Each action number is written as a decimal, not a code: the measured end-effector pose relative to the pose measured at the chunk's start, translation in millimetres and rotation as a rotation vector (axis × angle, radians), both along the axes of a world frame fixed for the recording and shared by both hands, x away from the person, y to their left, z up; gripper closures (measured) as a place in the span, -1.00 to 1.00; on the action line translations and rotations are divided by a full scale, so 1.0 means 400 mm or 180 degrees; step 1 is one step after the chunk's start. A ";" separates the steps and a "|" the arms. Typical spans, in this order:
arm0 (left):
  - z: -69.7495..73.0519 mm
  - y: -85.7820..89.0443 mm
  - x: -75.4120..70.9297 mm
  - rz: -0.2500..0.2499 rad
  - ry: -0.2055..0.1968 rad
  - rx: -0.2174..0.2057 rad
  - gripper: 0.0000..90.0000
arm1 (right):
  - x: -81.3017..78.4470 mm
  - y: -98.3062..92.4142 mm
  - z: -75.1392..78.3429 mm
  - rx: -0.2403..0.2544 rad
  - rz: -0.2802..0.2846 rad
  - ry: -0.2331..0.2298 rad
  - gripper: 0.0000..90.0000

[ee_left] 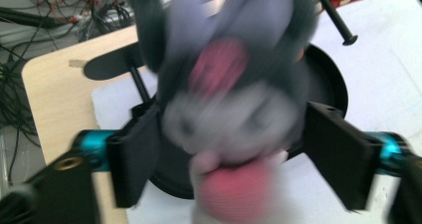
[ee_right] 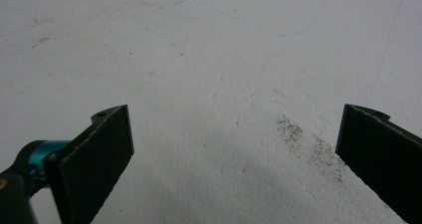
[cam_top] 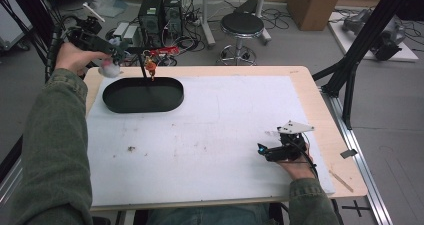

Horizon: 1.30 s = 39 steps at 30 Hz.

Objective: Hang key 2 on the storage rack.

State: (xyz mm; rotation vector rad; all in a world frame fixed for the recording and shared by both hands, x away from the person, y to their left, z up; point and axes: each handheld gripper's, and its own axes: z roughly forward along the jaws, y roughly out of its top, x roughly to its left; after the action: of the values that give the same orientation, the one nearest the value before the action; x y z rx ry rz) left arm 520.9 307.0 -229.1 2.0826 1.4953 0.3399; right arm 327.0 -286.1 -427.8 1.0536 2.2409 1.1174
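The left gripper (ee_left: 234, 149), held in the person's left hand (cam_top: 75, 57), hovers over the far left corner of the tabletop. Its two black jaws stand spread, one on each side of a soft toy (ee_left: 229, 109). The toy is a grey plush animal with tall grey ears, a pink patch on its head and a round pink part below. In the left gripper view it is blurred, and gaps show between it and the jaw faces, so the pads are not pressing on it. In the high view the toy (cam_top: 110, 67) shows as a pale lump just below the gripper, at the far left corner of the tabletop, beside the left end of a black oval tray (cam_top: 115, 102).

The tray lies on the white mat (cam_top: 210, 135) that covers most of the wooden tabletop (cam_top: 310, 85), in the mat's far left part. A thin black rod (cam_top: 145, 75) stands at the tray's far rim, with a small red and orange piece (cam_top: 150, 62) near its top.

The right gripper (cam_top: 265, 150), in the person's right hand (cam_top: 300, 167), rests near the near right corner of the tabletop. Its jaws are spread wide over bare mat (ee_right: 209, 84) with nothing between them; a patch of brown specks (ee_right: 308, 144) marks the mat near one jaw.

Both forearms wear green sleeves (cam_top: 55, 135).
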 end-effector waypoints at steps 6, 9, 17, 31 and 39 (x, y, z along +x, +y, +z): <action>-0.015 0.013 -0.038 -0.0237 -0.0161 -0.0161 -0.82 | 0.001 0.000 0.002 0.0010 -0.0027 0.0023 -0.99; -0.034 0.008 -0.058 -0.0387 -0.0201 -0.0208 -0.86 | 0.002 -0.001 0.003 0.0016 -0.0033 0.0005 -0.99; -0.062 -0.028 -0.104 -0.0619 -0.0234 -0.0120 -0.90 | 0.005 0.008 0.002 0.0000 0.0003 0.0024 -0.99; -0.111 -0.042 -0.165 -0.0610 -0.0329 -0.0162 -0.90 | 0.009 0.010 0.003 0.0053 0.0022 0.0047 -0.99; -0.129 -0.031 -0.208 -0.0626 -0.0386 -0.0234 -0.90 | 0.011 0.012 0.006 0.0079 0.0037 0.0057 -0.99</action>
State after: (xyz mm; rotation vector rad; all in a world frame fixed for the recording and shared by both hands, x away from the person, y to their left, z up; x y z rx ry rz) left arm 437.5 294.5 -280.9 2.0904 1.2039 0.3244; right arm 331.5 -281.3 -425.3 1.0660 2.2551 1.1480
